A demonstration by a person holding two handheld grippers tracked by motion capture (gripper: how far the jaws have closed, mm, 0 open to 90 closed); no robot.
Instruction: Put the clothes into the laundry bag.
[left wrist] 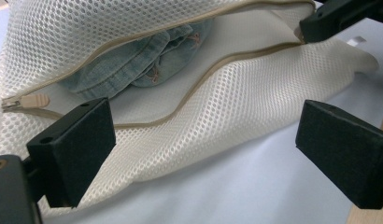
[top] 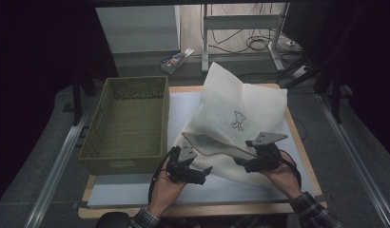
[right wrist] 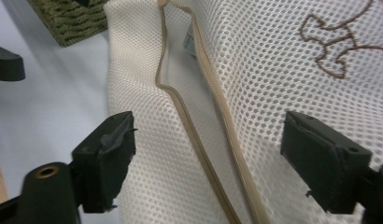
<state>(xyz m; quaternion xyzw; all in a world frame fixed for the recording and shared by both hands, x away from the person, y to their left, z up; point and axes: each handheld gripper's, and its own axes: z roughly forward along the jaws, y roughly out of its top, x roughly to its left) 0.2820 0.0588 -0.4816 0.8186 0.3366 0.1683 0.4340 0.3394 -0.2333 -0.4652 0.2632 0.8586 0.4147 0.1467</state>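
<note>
A white mesh laundry bag [top: 236,118] with a brown embroidered mark [top: 239,121] lies on the white mat, its far corner standing up. Its tan zipper [left wrist: 189,91] is undone and a blue denim garment [left wrist: 143,60] shows inside the mouth. The zipper pull [left wrist: 26,101] sits at the left end of the opening. My left gripper [top: 202,172] is open at the bag's near left edge, jaws wide over the mesh [left wrist: 203,140]. My right gripper [top: 240,163] is open at the near right edge, its jaws spread either side of the zipper seam [right wrist: 213,140].
An olive woven basket [top: 126,124] stands on the left of the mat, close to the bag. The wooden table edge [top: 307,156] runs along the right. Beyond the table are a small box [top: 176,60] on the floor, a desk frame and cables.
</note>
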